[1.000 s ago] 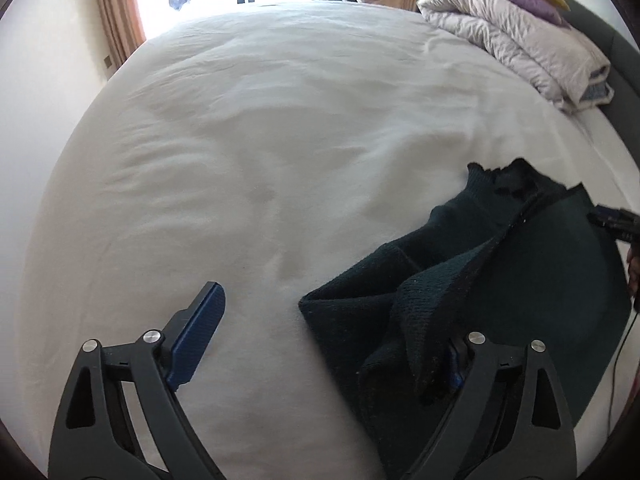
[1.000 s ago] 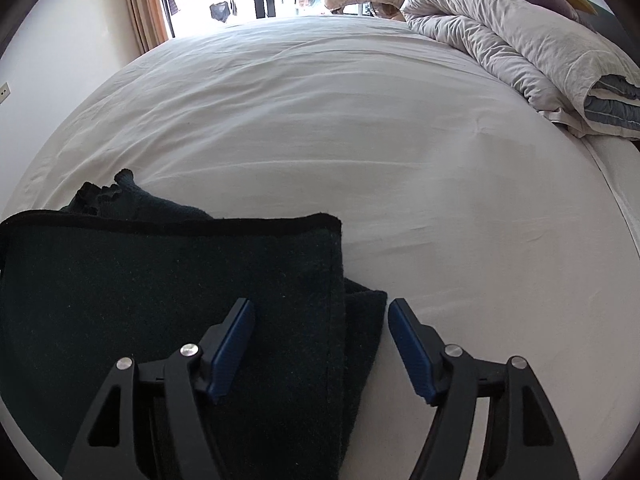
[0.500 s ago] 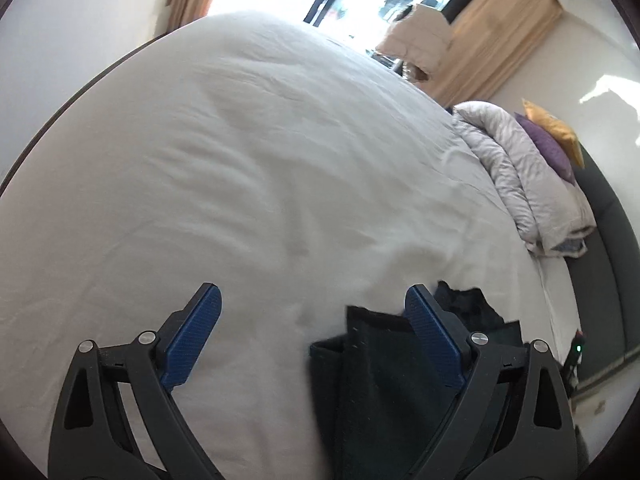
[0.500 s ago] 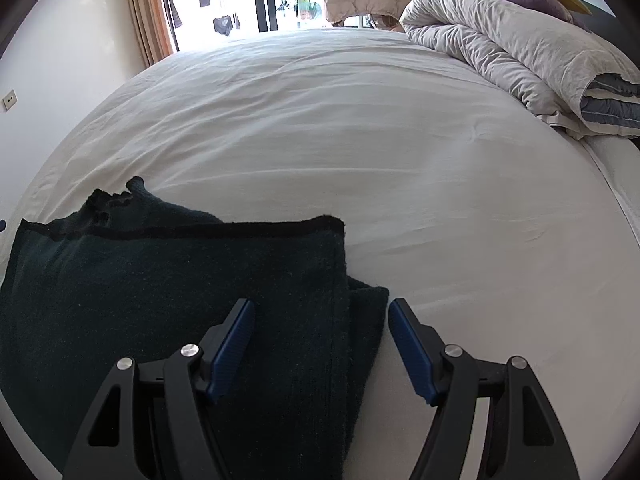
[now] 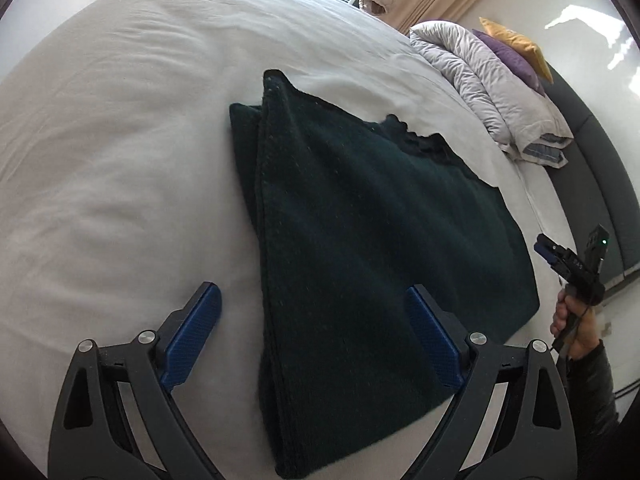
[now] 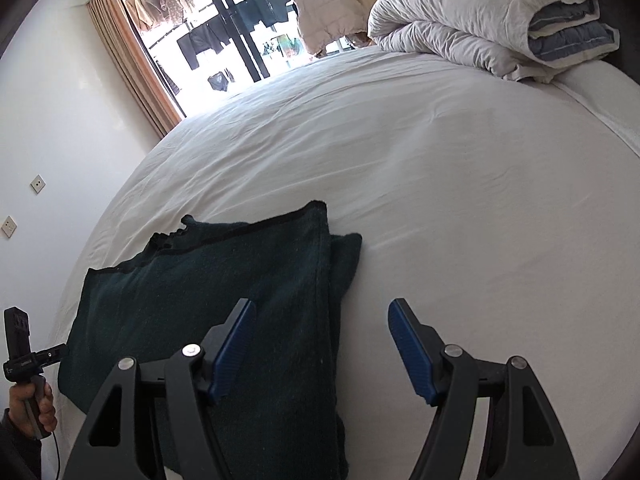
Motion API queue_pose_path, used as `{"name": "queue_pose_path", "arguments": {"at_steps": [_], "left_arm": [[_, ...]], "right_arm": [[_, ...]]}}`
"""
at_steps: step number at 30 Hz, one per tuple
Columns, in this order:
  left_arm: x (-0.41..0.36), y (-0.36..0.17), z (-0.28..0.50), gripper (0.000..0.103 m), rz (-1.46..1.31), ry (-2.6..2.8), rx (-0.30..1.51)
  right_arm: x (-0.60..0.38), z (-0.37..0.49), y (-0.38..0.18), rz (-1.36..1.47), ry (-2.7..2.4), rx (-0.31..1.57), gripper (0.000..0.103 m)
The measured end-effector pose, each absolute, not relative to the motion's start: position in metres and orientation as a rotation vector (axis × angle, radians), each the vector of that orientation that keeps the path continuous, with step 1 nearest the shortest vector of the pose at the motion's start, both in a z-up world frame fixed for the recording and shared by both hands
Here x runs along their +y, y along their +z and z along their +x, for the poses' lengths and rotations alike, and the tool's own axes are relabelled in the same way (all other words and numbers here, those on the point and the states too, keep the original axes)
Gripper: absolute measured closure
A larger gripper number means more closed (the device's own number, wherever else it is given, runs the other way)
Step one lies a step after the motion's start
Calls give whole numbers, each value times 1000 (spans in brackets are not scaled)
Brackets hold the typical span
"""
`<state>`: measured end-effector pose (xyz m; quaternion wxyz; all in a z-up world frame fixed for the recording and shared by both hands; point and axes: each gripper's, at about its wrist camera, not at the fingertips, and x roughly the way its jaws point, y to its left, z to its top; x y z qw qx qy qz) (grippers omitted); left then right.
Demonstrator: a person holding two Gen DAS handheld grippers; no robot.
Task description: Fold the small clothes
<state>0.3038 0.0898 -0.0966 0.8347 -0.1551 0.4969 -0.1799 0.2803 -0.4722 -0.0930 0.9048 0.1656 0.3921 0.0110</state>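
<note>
My left hand-held gripper hangs just over the near end of the dark green knit garment, its blue pads spread wide with nothing between them but air above the cloth; I judge it free of the fabric, since neither pad presses on it. My right hand-held gripper is likewise spread and empty, its left pad over the garment's folded edge and its right pad over bare sheet. The garment lies flat on the white bed sheet, near my side of the bed, doubled over so that one long hemmed edge sits on top of a lower layer that peeks out along the side; that stacking looks like a fold already laid, and both grippers standing apart from it fits a pause between folds. A ragged, scalloped bit of the knit sticks out at the far edge; whether it is a collar, cuff or trim I cannot tell, nor what kind of garment this is. The near end runs under my gripper arms and out of view. In the left wrist view a hand grips the other gripper at the right edge, its jaws too small to read there. Farther off, a rolled grey duvet lies at the head of the bed, then curtains and a bright balcony door.
</note>
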Motion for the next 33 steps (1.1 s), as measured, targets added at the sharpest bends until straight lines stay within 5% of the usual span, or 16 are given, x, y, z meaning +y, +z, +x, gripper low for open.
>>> {"name": "queue_pose_path", "arguments": {"at_steps": [6, 8, 11, 12, 13, 24, 29, 33], "left_arm": [[78, -99, 265, 11, -277, -399, 1055], [80, -102, 257, 17, -286, -387, 1043], [86, -105, 248, 45, -296, -338, 1026], [88, -106, 247, 68, -305, -333, 1022], [91, -108, 243, 76, -337, -343, 1024], [99, -114, 244, 77, -430, -353, 972], [97, -114, 244, 92, -399, -341, 961], [97, -117, 239, 94, -409, -331, 961]], "right_arm": [[-461, 274, -108, 349, 75, 879, 38], [-457, 277, -116, 352, 93, 920, 49], [-453, 279, -125, 359, 104, 959, 56], [-452, 278, -126, 358, 104, 960, 57], [-451, 277, -127, 355, 103, 961, 59], [-450, 265, -130, 386, 106, 967, 61], [-449, 264, -129, 359, 101, 970, 81], [-445, 262, -127, 328, 93, 959, 84]]}}
